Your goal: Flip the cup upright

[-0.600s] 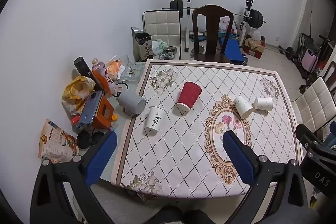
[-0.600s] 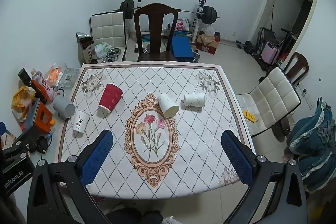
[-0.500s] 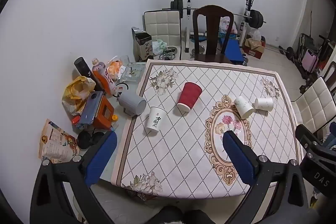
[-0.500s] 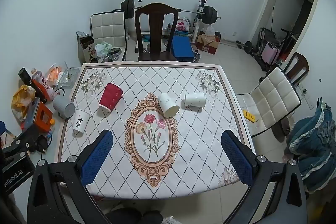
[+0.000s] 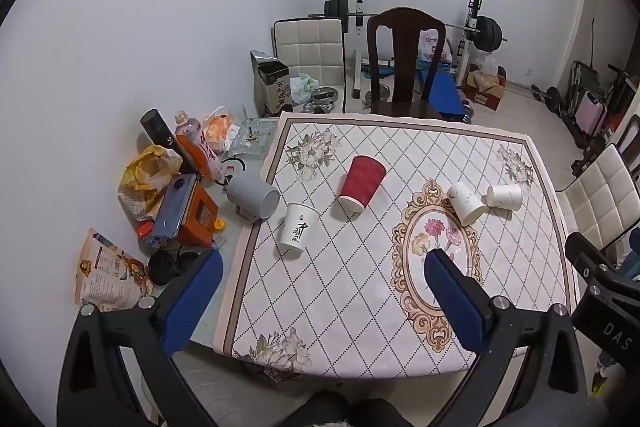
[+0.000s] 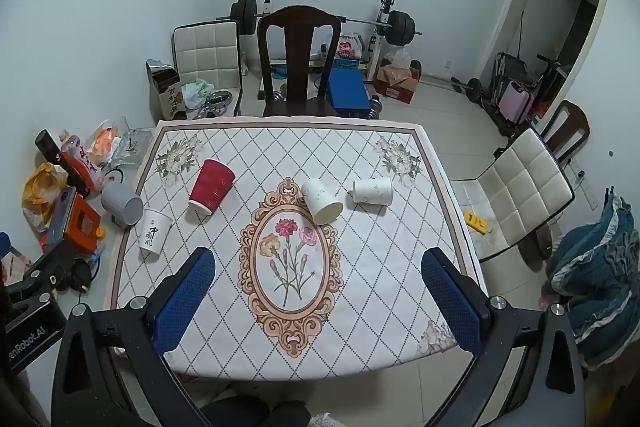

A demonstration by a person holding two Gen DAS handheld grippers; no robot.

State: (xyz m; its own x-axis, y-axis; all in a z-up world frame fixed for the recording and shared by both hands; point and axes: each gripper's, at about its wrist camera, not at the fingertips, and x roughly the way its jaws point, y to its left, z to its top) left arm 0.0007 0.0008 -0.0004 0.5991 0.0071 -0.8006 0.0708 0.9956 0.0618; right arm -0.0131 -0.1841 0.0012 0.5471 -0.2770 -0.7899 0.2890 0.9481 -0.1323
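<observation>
- Your left gripper (image 5: pixel 320 275) has its blue pads spread wide with nothing between them, high over the near edge of the table (image 5: pixel 360 347); your right gripper (image 6: pixel 318 269) is likewise wide apart and empty.
- Against the frames from half a second back, nothing has shifted: neither gripper has closed in and no cup has moved. So the task is, in my judgement, not yet begun, and you have yet to commit to a cup.
- Four paper cups lie on their sides on the floral cloth: a white cup with black script (image 5: pixel 298 235) at the left edge, a red cup (image 5: pixel 362 185) past it, and two marbled white cups (image 6: pixel 322 201) (image 6: pixel 372 191) near the medallion.
- The left view shows the clutter beside the table clearly: a grey mug (image 5: pixel 254 195) also on its side, just beside the script cup.
- The right view alone centres the marbled pair, and shows the white chair (image 6: pixel 520 195).
</observation>
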